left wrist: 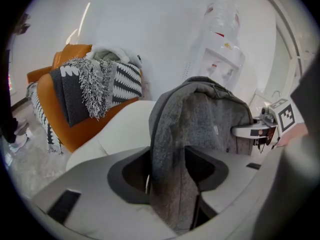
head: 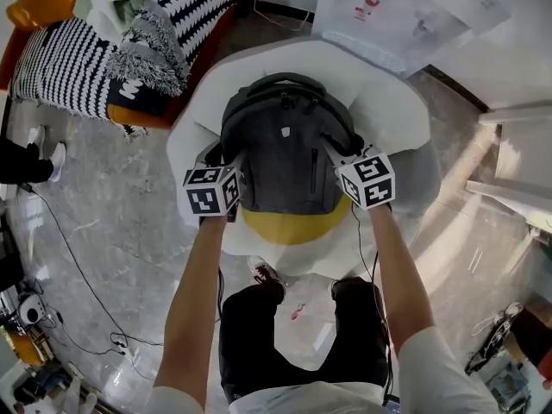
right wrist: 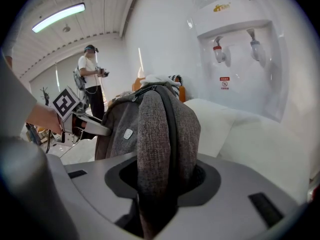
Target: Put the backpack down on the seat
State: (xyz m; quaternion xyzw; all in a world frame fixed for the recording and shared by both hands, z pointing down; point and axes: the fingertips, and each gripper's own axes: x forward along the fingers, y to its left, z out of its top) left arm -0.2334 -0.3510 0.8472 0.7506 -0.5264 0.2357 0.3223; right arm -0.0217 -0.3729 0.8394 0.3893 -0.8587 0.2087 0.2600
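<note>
On the white armchair (head: 392,110), a grey backpack (head: 285,149) stands upright against the backrest, its base apparently resting on the yellow seat cushion (head: 293,227). The left gripper (left wrist: 170,179) has its jaws spread, one padded strap loose between them. The right gripper (right wrist: 159,184) pinches the other strap, likely steadying the bag so it settles without toppling forward.

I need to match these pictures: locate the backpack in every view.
Head view: backpack at the centre.
Left gripper view: backpack centre-right, reaching the bottom edge.
Right gripper view: backpack central, reaching the bottom edge.
Shared landmark: white water dispenser, beyond it in every view.
</note>
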